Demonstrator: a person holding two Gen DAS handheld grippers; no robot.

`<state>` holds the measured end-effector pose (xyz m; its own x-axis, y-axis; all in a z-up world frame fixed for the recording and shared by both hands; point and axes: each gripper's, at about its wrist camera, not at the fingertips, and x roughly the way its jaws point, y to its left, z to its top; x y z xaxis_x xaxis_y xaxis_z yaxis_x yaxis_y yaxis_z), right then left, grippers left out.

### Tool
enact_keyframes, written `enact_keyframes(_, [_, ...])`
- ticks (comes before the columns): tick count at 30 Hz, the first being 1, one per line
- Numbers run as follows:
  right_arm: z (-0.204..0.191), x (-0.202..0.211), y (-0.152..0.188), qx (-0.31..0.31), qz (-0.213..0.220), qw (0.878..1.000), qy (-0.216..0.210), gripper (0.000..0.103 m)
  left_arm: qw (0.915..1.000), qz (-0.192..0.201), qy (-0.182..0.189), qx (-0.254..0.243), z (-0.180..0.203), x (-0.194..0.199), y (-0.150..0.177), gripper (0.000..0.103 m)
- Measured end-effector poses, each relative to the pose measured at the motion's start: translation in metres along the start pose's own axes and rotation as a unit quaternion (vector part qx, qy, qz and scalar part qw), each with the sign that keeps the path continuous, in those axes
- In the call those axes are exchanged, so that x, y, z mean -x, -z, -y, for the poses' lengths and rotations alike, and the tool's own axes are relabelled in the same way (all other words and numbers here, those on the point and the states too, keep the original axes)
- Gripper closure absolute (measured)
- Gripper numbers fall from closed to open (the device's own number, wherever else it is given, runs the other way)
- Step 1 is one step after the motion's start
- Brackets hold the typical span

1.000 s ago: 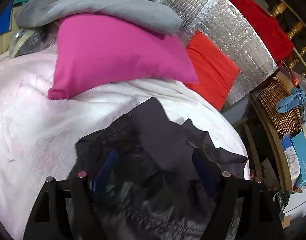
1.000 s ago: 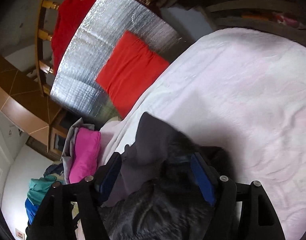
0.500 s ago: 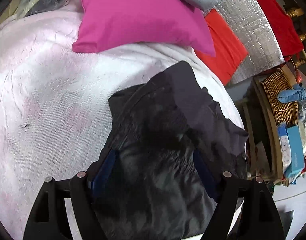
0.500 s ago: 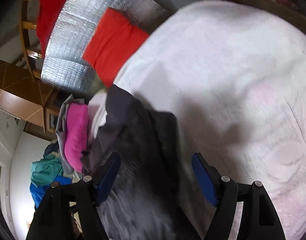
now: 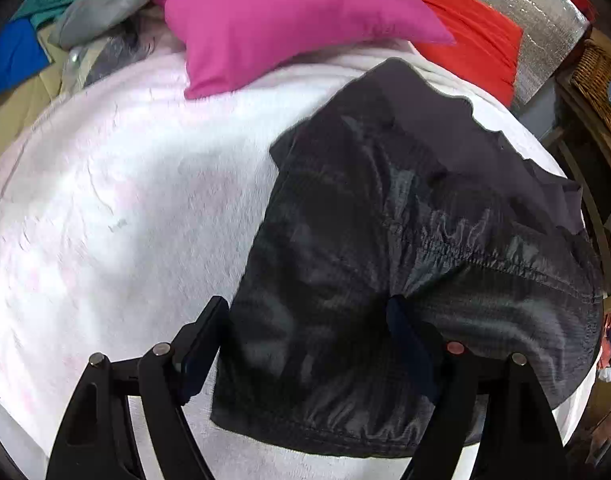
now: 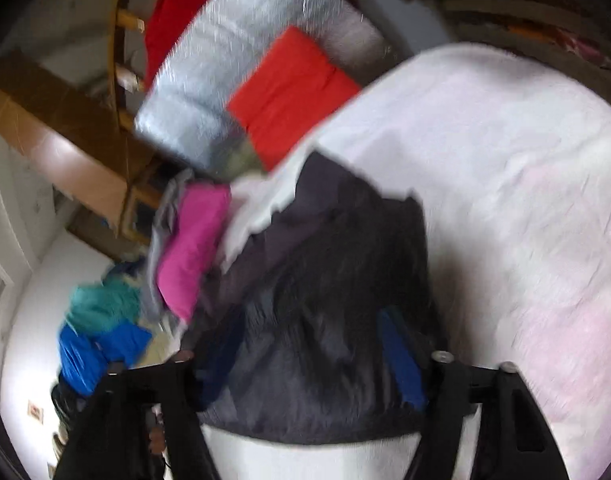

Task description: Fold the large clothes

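Fingers of the left gripper (image 5: 305,340) are spread, the dark garment (image 5: 405,240) lying between them on the white blanket (image 5: 105,220), bare leftward. Right gripper (image 6: 305,352) jaws have just been closing around it; grip cannot be told. Only the left view shows a basket (image 5: 601,76).

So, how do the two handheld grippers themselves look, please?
Both look alike. The left gripper and the right gripper each have two black plastic fingers with triangular cut-outs, blue pads on the inner faces, and small round metal pins near the finger bases. No cable, marking or sleeve shows.
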<state>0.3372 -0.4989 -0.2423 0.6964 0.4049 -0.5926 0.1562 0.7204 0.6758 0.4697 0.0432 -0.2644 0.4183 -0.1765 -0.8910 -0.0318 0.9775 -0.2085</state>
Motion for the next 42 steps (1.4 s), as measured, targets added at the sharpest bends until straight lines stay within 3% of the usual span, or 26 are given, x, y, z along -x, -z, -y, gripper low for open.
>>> enact_keyframes(3, [0.009, -0.026, 0.013, -0.005, -0.045, 0.996, 0.076, 0.063, 0.9996, 0.004, 0.014, 0.023, -0.008, 0.011, 0.006, 0.021])
enact_keyframes(5, [0.007, -0.016, 0.015, -0.019, -0.036, 0.997, 0.072, 0.065, 0.9992, 0.010, 0.014, 0.036, -0.011, 0.021, 0.014, 0.021])
enact_keyframes(8, [0.006, 0.004, 0.020, -0.039, -0.024, 0.998, 0.032, 0.064, 0.9971, 0.029, 0.033, 0.063, -0.019, 0.041, 0.029, 0.022])
enact_keyframes(9, [0.006, 0.012, 0.024, -0.048, -0.023, 0.998, 0.020, 0.059, 0.9958, 0.036, 0.044, 0.071, -0.021, 0.048, 0.035, 0.022])
enact_keyframes(10, [0.006, 0.015, 0.027, -0.054, -0.024, 0.998, 0.012, 0.047, 0.9941, 0.042, 0.062, 0.078, -0.022, 0.056, 0.043, 0.022])
enact_keyframes(12, [0.006, 0.019, 0.035, -0.064, -0.031, 0.997, -0.012, 0.038, 0.9912, 0.040, 0.097, 0.080, -0.019, 0.065, 0.053, 0.021])
enact_keyframes(13, [0.004, 0.019, 0.041, -0.064, -0.041, 0.997, -0.023, 0.038, 0.9885, 0.035, 0.123, 0.081, -0.017, 0.068, 0.062, 0.021])
enact_keyframes(17, [-0.010, 0.003, 0.060, -0.073, -0.076, 0.994, -0.039, 0.038, 0.9829, 0.005, 0.166, 0.080, -0.002, 0.066, 0.082, 0.021])
enact_keyframes(21, [-0.009, -0.010, 0.080, -0.113, -0.096, 0.987, -0.061, 0.038, 0.9754, -0.031, 0.192, 0.103, 0.005, 0.055, 0.096, 0.021])
enact_keyframes(25, [-0.007, -0.028, 0.088, -0.136, -0.105, 0.984, -0.051, 0.037, 0.9693, -0.039, 0.200, 0.137, 0.004, 0.047, 0.102, 0.021])
enact_keyframes(30, [0.010, -0.046, 0.084, -0.186, -0.086, 0.978, -0.049, 0.036, 0.9615, 0.007, 0.197, 0.192, -0.007, 0.043, 0.096, 0.021])
enact_keyframes(36, [0.023, -0.056, 0.081, -0.239, -0.042, 0.966, -0.090, 0.035, 0.9383, 0.018, 0.225, 0.262, -0.017, 0.023, 0.096, 0.021])
enact_keyframes(39, [0.019, -0.056, 0.078, -0.235, -0.020, 0.967, -0.094, 0.035, 0.9303, 0.029, 0.234, 0.281, -0.018, 0.017, 0.098, 0.022])
enact_keyframes(42, [0.014, -0.063, 0.072, -0.222, -0.018, 0.972, -0.080, 0.035, 0.9288, 0.035, 0.232, 0.287, -0.017, 0.015, 0.094, 0.022])
